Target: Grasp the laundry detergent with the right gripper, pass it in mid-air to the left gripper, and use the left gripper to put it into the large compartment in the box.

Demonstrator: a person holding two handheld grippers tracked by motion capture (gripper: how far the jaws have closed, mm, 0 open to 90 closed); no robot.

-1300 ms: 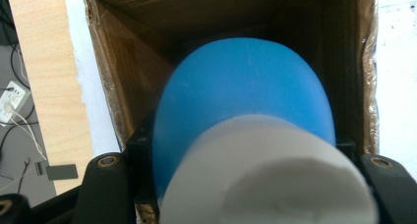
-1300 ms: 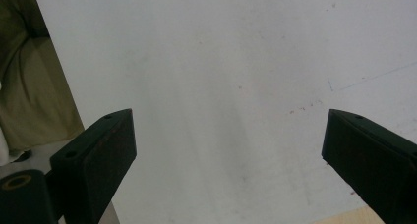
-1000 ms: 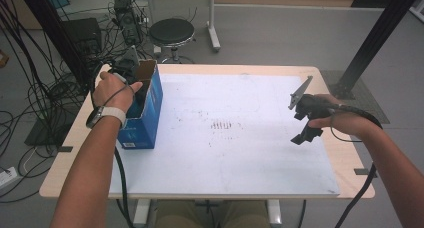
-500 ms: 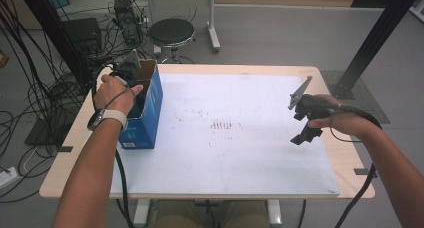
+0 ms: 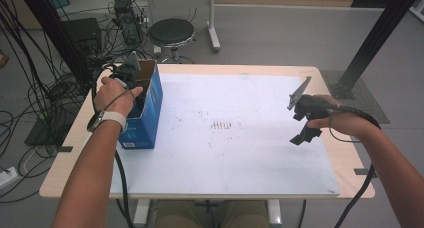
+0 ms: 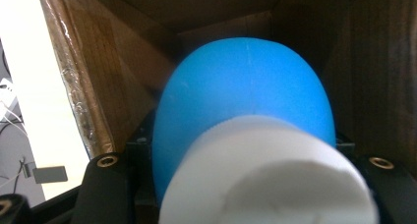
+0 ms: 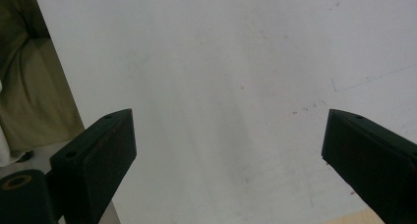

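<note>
Blue and white, the object (image 6: 243, 130) clamped in the left gripper (image 5: 131, 78) sits inside the open cardboard box (image 5: 150, 105), its rounded blue part toward the box's far inner wall and its white part nearest the camera in the left gripper view; I cannot tell what kind of thing it is. The jaws are closed onto its sides. From above, the left hand (image 5: 112, 95) holds that gripper over the box's open top, at the left end of the white mat (image 5: 240, 138).

The right gripper (image 5: 305, 119) hangs above the mat well to the right of the box, its jaws wide apart with nothing between them and only bare mat below.

My reading is that the work is at a handover point: the object is within the box but still gripped. Whether it is going in or coming out the pictures do not settle; either a release or a lift remains.
</note>
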